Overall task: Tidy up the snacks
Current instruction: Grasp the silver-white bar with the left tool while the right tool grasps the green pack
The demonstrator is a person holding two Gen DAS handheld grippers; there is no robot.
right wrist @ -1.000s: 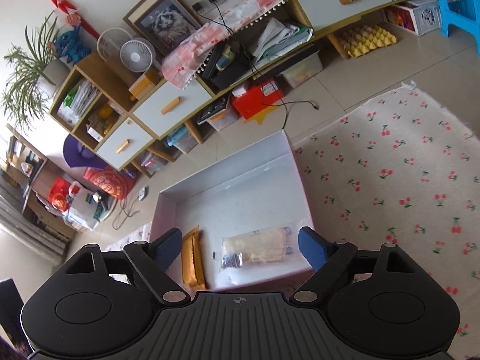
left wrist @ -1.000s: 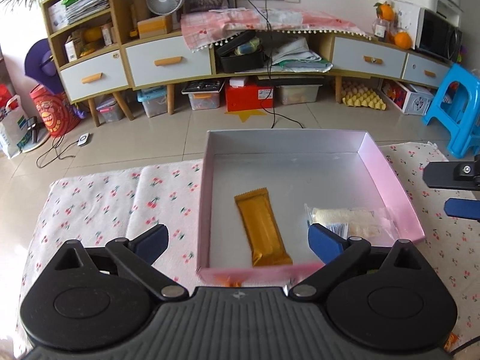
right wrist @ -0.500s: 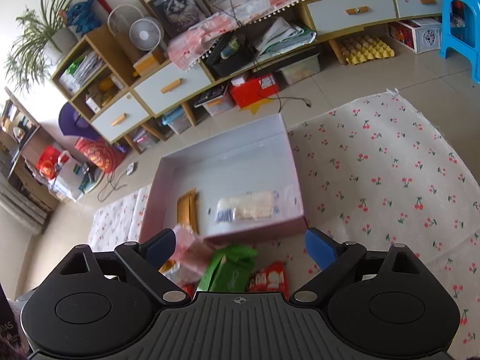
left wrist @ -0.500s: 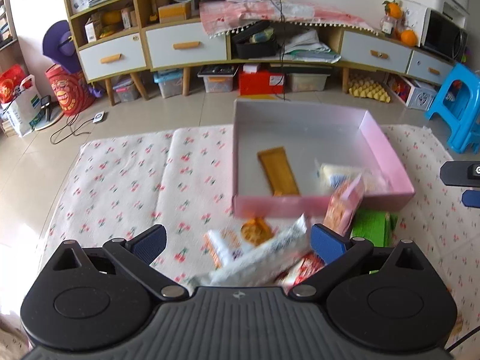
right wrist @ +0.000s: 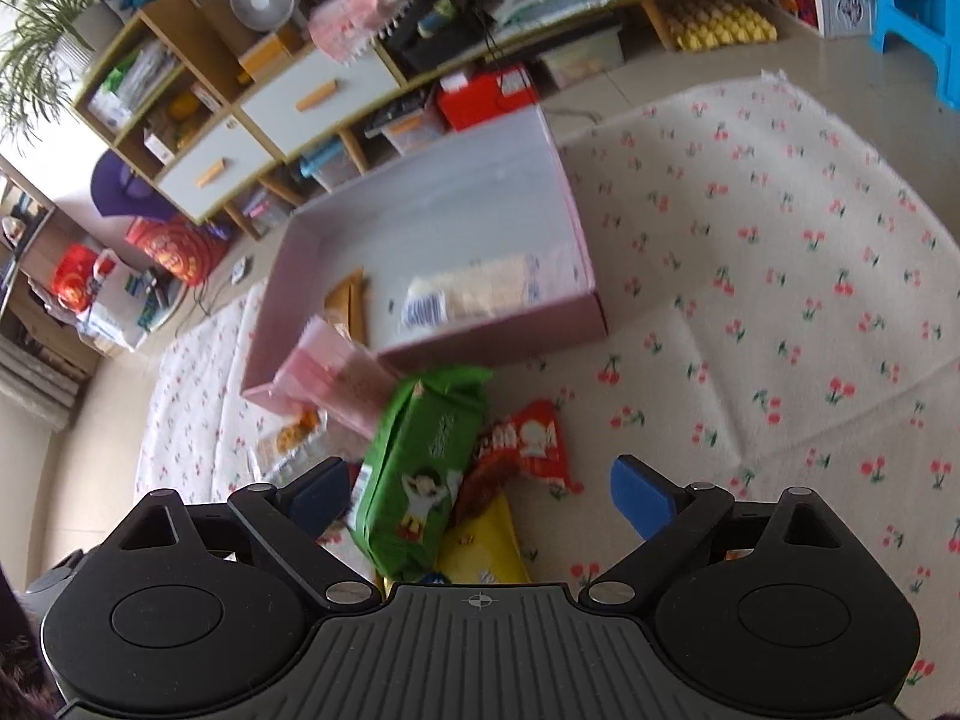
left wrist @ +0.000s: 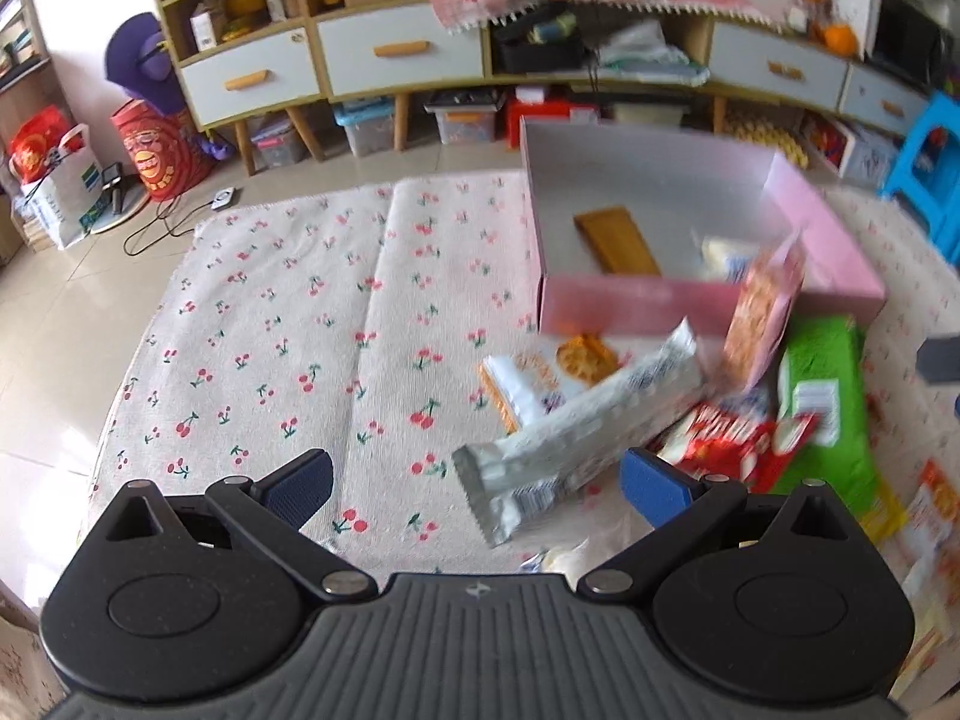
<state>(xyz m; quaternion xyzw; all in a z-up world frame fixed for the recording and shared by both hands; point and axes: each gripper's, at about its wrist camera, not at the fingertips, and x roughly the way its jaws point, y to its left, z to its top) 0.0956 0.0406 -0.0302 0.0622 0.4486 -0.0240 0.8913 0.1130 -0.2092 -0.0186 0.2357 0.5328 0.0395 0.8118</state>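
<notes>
- Down on the cherry-print cloth (left wrist: pixel 252 324), both tools hover over a loose heap of snacks just in front of the pink box (left wrist: pixel 834 228), and neither one is carrying anything.
- Left gripper (left wrist: pixel 474 483): jaws spread wide and released, with the long silver packet (left wrist: pixel 576 438) lying slantwise just ahead of them.
- Right gripper (right wrist: pixel 480 495): also spread wide and empty, with the green packet (right wrist: pixel 420 468) lying between its fingers but not pinched.
- Inside the box there are only two items: a golden-brown bar (left wrist: pixel 618 240) and a pale clear-wrapped snack (right wrist: pixel 468 294). By my reckoning the job is barely started.
- Outside it wait the silver packet, the green packet, a red bag (right wrist: pixel 528 438), a yellow bag (right wrist: pixel 486 540), a cracker pack (left wrist: pixel 540 378) and a pink packet (right wrist: pixel 342 372) propped against the box's near wall.
- Trouble spot one: the silver packet overlaps the cracker pack, so a low grab could catch both and drop one short of the box.
- Trouble spot two: the green packet lies on the red and yellow bags; lifting it may drag them along or send them sliding.
- Trouble spot three: the pink packet leans, and a nudge to the wall or to it could tip it over.
- Both views are blurred, so fine alignment is hard to judge; clamping a soft wrapper by its corner could let it slip.
</notes>
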